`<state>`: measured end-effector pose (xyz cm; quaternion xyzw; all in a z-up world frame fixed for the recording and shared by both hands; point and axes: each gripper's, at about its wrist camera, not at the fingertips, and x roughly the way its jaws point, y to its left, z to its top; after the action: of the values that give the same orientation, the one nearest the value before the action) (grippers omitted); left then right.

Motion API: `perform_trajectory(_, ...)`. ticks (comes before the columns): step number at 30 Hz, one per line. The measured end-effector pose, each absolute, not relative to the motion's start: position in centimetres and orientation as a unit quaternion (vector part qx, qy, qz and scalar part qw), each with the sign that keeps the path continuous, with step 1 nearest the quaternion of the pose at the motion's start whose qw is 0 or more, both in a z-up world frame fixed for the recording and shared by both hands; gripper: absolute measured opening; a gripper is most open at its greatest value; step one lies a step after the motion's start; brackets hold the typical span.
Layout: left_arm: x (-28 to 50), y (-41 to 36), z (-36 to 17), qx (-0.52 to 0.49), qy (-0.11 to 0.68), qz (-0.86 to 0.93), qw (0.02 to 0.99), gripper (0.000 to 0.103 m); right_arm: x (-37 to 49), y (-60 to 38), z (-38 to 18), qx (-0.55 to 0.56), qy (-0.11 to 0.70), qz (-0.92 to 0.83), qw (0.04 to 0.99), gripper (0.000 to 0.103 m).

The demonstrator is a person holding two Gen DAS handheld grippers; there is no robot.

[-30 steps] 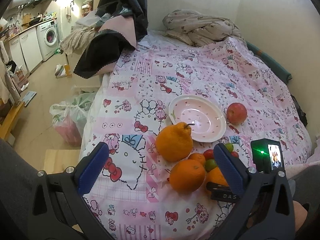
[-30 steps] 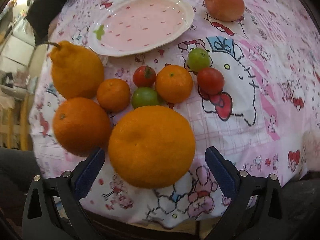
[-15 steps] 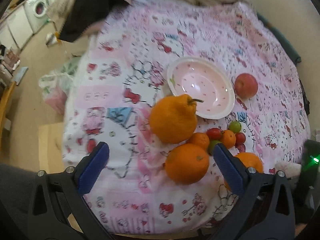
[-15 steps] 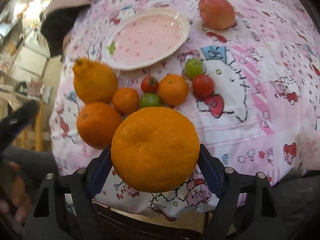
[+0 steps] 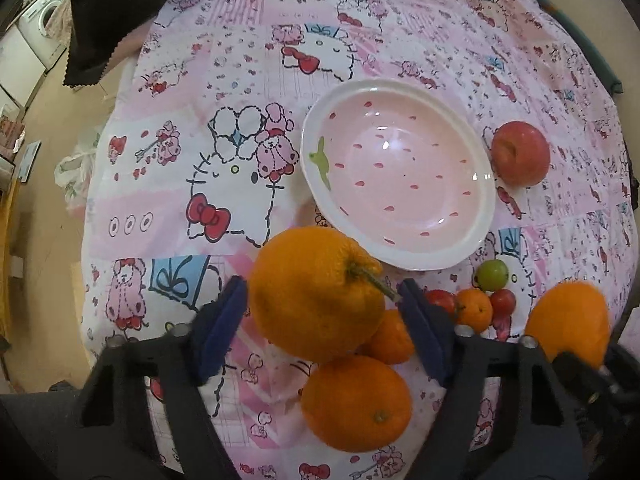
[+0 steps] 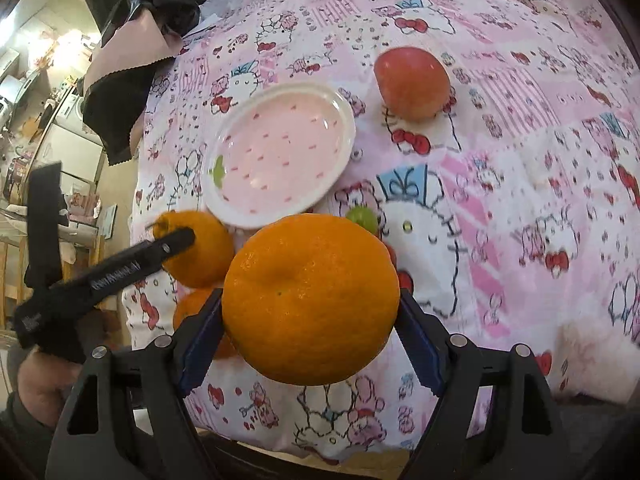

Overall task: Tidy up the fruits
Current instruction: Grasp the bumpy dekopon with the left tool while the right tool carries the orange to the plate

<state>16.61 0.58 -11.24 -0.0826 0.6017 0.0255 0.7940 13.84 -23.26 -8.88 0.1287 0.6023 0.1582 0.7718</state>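
So both grippers have fruit in them right now. My left gripper [image 5: 320,312] has its blue pads closed on the bumpy stemmed orange [image 5: 318,294], the knobby one with the little twig sticking out toward the right pad. It sits just in front of the pink strawberry plate [image 5: 400,174], overlapping the near rim from my camera angle. I can't tell whether it's lifted off the bedspread.

My right gripper [image 6: 310,330] is clamped on the big round orange [image 6: 311,300], pads pressed against both sides. From the right wrist view it looks held up above the Hello Kitty bedspread [image 6: 520,140], with the plate up and to the left.

Other fruit lying on the bedspread: another orange [image 5: 356,402] right below the left gripper's fruit, a small tangerine [image 5: 390,338] tucked beside it, a second small tangerine [image 5: 474,308], a couple of red cherry tomatoes [image 5: 503,301], a green one [image 5: 492,275], and the red apple [image 5: 520,153] just right of the plate. Nothing's in the plate.
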Motion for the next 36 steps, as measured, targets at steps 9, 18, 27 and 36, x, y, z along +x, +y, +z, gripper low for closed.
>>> perform_trajectory(9,17.0,1.3,-9.7,-0.097,0.590,0.014,0.802,0.042,19.5,-21.3,-8.6,0.107,0.599,0.180,0.773,0.083)
perform_trajectory(18,21.8,2.1,-5.1,-0.118,0.547,-0.022,0.828,0.000,25.5,-18.6,-11.0,0.078,0.604,0.201,0.767,0.083)
perform_trajectory(27,25.6,3.0,-4.6,-0.098,0.556,-0.019,0.825,0.009,28.5,-18.2,-13.4,0.082,0.611,0.202,0.761,0.083)
perform_trajectory(36,21.5,5.9,-11.4,-0.098,0.644,0.038,0.758,0.076,28.2,-18.1,-13.6,0.095,0.619,0.209,0.751,0.083)
